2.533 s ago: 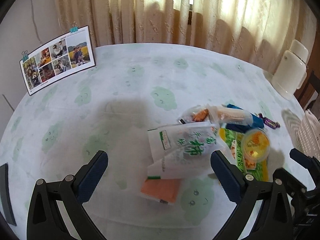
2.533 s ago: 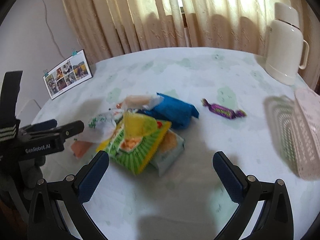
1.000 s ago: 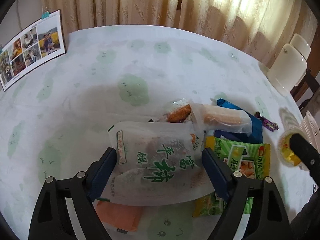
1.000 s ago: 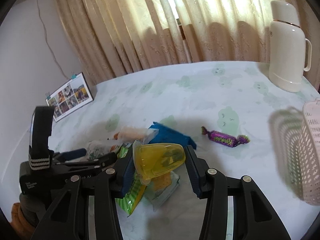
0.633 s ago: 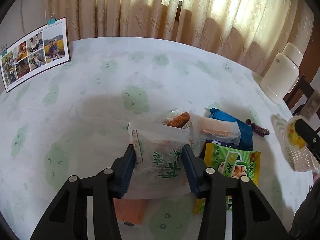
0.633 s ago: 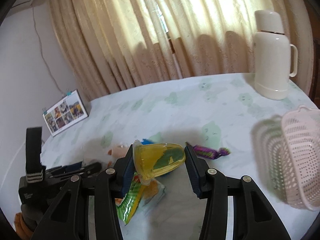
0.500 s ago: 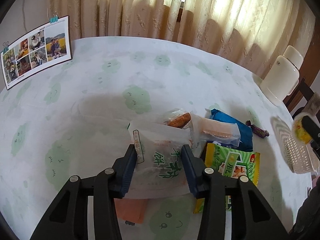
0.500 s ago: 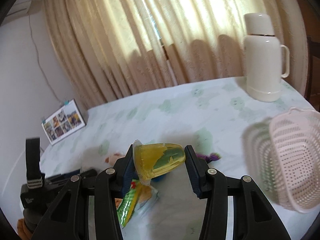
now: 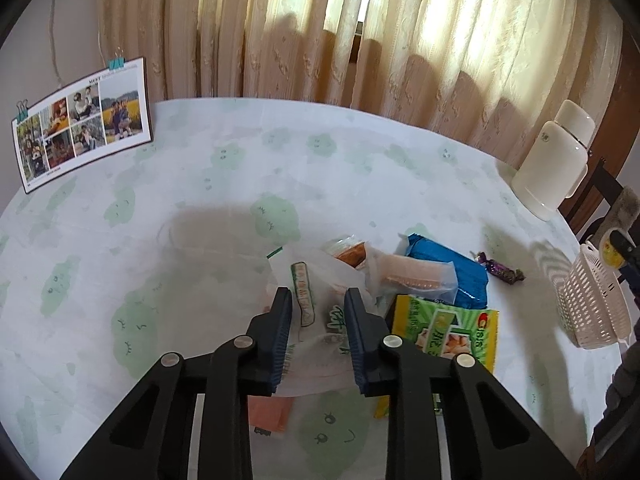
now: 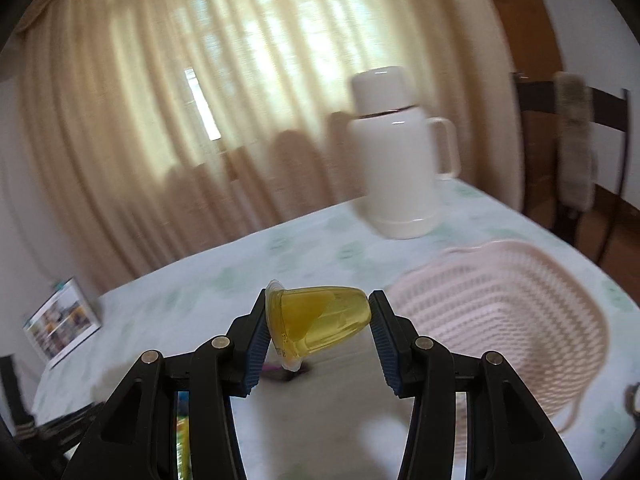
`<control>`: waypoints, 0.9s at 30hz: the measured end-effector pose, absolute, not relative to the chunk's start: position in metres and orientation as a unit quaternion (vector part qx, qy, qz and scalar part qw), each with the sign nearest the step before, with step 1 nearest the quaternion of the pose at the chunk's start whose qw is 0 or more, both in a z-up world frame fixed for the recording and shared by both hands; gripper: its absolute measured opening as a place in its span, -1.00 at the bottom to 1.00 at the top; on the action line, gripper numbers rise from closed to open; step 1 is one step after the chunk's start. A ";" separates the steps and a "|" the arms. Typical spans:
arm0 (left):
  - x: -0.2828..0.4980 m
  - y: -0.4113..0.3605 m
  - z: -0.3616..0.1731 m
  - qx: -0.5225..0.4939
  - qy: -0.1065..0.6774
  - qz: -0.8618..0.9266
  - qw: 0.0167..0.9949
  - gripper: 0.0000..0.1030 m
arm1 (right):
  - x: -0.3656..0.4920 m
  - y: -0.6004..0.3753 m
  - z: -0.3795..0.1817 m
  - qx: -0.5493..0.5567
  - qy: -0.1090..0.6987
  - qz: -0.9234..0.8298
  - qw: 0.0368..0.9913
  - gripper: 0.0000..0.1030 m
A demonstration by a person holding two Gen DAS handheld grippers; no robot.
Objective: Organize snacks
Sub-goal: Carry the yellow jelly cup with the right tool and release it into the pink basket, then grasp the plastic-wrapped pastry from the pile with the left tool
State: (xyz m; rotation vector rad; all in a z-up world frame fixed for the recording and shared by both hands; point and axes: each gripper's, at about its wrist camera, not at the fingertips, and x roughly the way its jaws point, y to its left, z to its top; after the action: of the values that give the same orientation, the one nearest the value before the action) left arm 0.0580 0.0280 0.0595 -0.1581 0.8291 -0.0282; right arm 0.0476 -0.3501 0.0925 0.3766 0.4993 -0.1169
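My left gripper (image 9: 318,304) is shut on a white snack bag with green lettering (image 9: 316,320) in the snack pile. Beside it lie a green packet (image 9: 444,336), a blue packet (image 9: 448,276), a clear-wrapped biscuit pack (image 9: 412,276), an orange packet (image 9: 268,412) and a purple candy (image 9: 500,270). My right gripper (image 10: 318,322) is shut on a yellow jelly cup (image 10: 320,324), held in the air just left of the pink basket (image 10: 500,320). The basket also shows in the left wrist view (image 9: 592,304) at the table's right edge.
A white thermos (image 10: 400,168) stands behind the basket, also at the far right in the left wrist view (image 9: 552,160). A photo card (image 9: 80,120) stands at the far left. Curtains hang behind the round table. A dark chair (image 10: 572,140) is at the right.
My left gripper closed on the white bag. My right gripper picked up the jelly cup, lifted it and swung right toward the pink basket.
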 end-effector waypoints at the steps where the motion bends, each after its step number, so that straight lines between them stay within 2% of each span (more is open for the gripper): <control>1: 0.057 0.028 0.061 -0.075 0.401 -0.013 0.913 -0.57 | 0.049 -0.354 0.091 0.188 0.249 -0.069 0.947 -0.05; 3: 0.057 0.027 0.063 -0.074 0.399 -0.011 0.914 -0.57 | 0.052 -0.364 0.085 0.199 0.258 -0.097 0.941 -0.04; 5: 0.056 0.027 0.063 -0.072 0.398 -0.007 0.915 -0.57 | 0.053 -0.372 0.082 0.203 0.261 -0.119 0.936 0.06; 7: 0.057 0.026 0.062 -0.081 0.404 -0.019 0.911 -0.57 | 0.049 -0.376 0.082 0.207 0.252 -0.130 0.936 0.42; 13: 0.060 0.014 0.054 -0.069 0.420 -0.027 0.904 -0.52 | 0.036 -0.377 0.089 0.211 0.224 -0.136 0.942 0.46; 14: 0.061 0.013 0.053 -0.065 0.419 -0.019 0.906 -0.30 | 0.038 -0.376 0.089 0.211 0.226 -0.134 0.941 0.46; 15: 0.062 0.013 0.052 -0.062 0.417 -0.010 0.907 0.13 | 0.039 -0.375 0.088 0.211 0.229 -0.129 0.941 0.47; 17: 0.066 0.016 0.049 -0.062 0.415 0.007 0.908 0.72 | 0.042 -0.371 0.087 0.213 0.232 -0.123 0.941 0.46; 22: 0.080 0.018 0.035 -0.078 0.432 0.014 0.898 0.76 | 0.044 -0.368 0.083 0.218 0.240 -0.105 0.940 0.46; 25: 0.088 0.010 0.021 -0.035 0.446 0.028 0.894 0.77 | 0.045 -0.366 0.082 0.220 0.243 -0.100 0.939 0.46; 27: 0.090 0.007 0.015 -0.015 0.440 0.034 0.897 0.88 | 0.044 -0.366 0.082 0.221 0.243 -0.098 0.939 0.47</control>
State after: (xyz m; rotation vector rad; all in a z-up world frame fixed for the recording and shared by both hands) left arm 0.0897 0.0069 0.0146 -0.0311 0.9114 0.0709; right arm 0.0444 -0.3659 0.0820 0.4508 0.4967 -0.2005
